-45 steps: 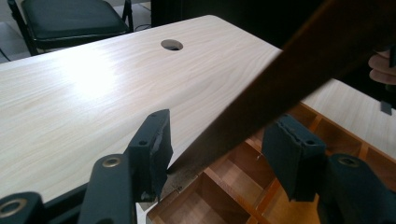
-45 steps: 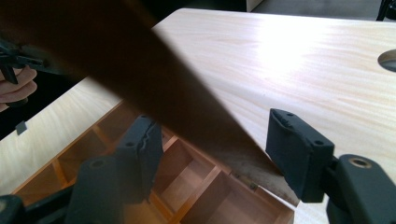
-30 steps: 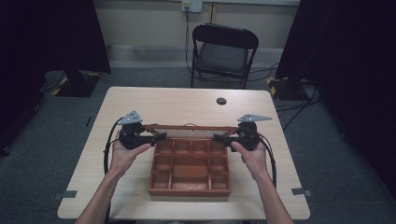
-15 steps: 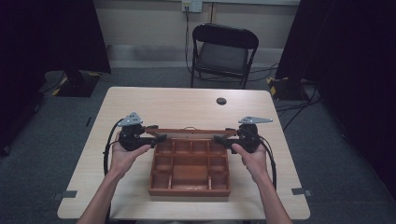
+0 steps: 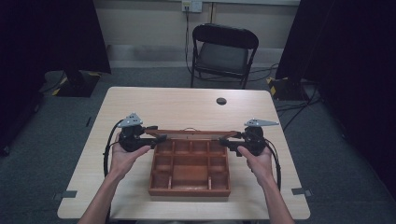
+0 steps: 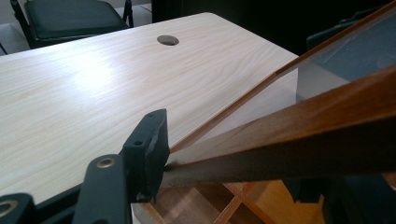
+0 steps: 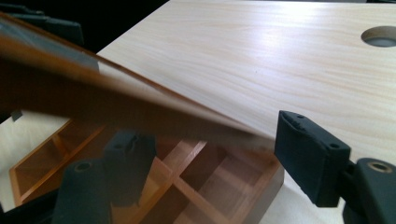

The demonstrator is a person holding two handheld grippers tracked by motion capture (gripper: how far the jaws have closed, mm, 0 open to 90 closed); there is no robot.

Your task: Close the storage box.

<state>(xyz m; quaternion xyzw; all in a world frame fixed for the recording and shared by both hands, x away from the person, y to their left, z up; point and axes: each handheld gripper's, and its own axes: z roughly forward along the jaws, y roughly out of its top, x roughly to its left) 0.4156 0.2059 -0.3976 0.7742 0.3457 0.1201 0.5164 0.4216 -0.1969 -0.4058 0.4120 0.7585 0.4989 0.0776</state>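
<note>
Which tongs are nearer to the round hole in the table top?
Right. The right tongs sit just below the hole, a little to its right; the left tongs hold the lid farther off, at the box's other end.

Box (image 5: 190, 173): reddish-brown wood, lid (image 6: 299, 130) same with clear pane. Table (image 5: 163, 105): pale woodgrain. Both grippers black; chair (image 5: 224, 53) at 12 o'clock black.

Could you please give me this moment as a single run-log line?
left tongs: gripping lid left end | right tongs: gripping right end | lid: raised open over compartment box | table: cable hole behind
</note>
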